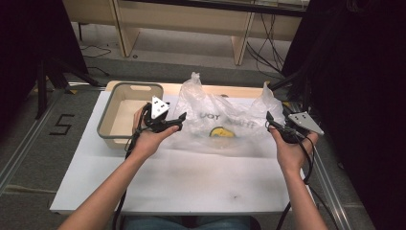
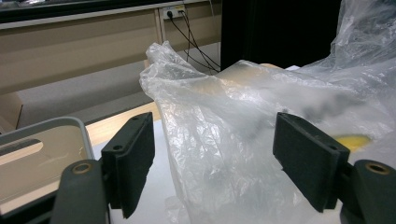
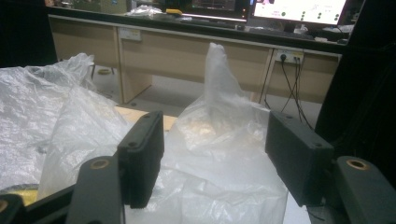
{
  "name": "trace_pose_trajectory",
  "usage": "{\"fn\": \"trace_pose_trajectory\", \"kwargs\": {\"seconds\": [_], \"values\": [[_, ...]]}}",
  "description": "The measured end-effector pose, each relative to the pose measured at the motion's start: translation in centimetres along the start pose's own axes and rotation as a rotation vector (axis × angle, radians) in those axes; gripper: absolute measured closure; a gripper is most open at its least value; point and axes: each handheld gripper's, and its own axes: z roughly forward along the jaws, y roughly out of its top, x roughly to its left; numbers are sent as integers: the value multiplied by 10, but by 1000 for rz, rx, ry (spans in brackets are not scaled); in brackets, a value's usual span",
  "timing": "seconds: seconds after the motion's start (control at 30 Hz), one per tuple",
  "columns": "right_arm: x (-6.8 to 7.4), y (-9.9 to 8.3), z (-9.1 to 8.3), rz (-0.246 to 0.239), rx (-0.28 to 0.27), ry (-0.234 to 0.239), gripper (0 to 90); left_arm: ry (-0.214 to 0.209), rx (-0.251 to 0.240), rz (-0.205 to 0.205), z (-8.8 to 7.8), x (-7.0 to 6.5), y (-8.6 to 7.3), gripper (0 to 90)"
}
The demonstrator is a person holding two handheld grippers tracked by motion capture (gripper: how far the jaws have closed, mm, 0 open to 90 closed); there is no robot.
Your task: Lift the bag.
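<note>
Currently both grippers flank the crumpled clear plastic bag (image 1: 225,120) at table centre, left gripper (image 1: 180,120) at 9 o'clock, right gripper (image 1: 269,120) at 3, jaws spread, pinching nothing; next move likely calls for closing on the bag's edges.

The dark lettering (image 1: 225,118) printed on the plastic bag (image 1: 225,129) is smeared by the crinkled film and cannot be read in the high view, and the yellow thing (image 1: 222,132) inside the bag is seen only as a veiled patch whose kind cannot be told. In the left gripper view the same lettering is blurred to grey streaks, the tray (image 2: 70,128) is cut off by the left edge, and the bag runs off the right edge. In the right gripper view the bag is cut off at the left and bottom edges.
</note>
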Motion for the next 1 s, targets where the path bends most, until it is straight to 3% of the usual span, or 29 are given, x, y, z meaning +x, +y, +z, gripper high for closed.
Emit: {"fn": "trace_pose_trajectory", "kwargs": {"seconds": [1.0], "values": [[4, -6, -17, -36, 43, 111, 356, -69, 75, 16, -17, 0, -7, 288]]}}
